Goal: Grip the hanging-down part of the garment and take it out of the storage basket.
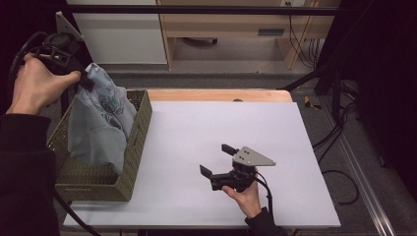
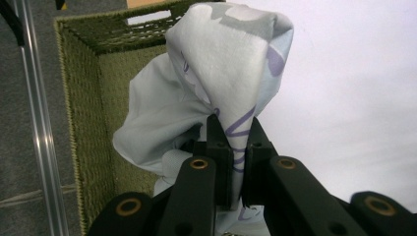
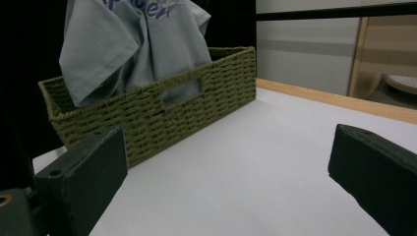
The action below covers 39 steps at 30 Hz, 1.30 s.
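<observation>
The right tongs are lying nearest the camera in the high view, resting low over the white desk with a hand holding them from the near edge; their jaws are standing wide apart with nothing between them. In the right gripper view the same two jaws are framing a broad stretch of bare desk that is running up to the woven basket. The basket is sitting at the desk's left edge, its long side running along that edge. The left tongs are hovering above the basket's far end, clamped together on a fold of the pale blue garment. In the left gripper view, the garment is bunching up over the jaws and hanging down inside the basket, draping near its inner wall. The right half of the desk is lying open.
</observation>
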Each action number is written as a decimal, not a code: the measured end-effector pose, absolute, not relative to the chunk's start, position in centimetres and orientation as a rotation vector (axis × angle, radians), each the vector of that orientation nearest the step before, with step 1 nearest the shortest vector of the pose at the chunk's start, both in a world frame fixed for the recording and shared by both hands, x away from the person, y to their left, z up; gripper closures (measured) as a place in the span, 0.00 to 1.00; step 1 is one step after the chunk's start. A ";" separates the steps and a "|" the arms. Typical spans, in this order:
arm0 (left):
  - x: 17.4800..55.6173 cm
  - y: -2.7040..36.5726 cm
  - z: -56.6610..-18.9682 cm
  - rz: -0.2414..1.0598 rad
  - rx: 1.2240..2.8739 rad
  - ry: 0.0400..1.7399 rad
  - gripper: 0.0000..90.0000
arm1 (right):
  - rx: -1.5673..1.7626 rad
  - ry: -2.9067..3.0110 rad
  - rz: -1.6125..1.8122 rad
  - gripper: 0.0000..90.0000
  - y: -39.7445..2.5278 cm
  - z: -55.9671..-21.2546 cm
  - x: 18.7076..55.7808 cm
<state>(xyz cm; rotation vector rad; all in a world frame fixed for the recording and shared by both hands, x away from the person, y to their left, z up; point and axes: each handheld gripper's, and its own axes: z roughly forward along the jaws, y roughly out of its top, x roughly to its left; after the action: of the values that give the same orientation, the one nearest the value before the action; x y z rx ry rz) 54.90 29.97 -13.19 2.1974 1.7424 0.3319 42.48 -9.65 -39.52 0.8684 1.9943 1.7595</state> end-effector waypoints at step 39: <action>54.5 29.5 -12.2 0.331 2.222 1.715 0.94 | 0.726 2.143 1.794 0.10 8.2 -37.0 50.6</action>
<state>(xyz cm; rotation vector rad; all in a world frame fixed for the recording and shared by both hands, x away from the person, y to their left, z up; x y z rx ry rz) 54.50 29.49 -12.22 2.2217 1.7151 0.3305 50.57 8.16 -37.03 0.7256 2.1430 1.7937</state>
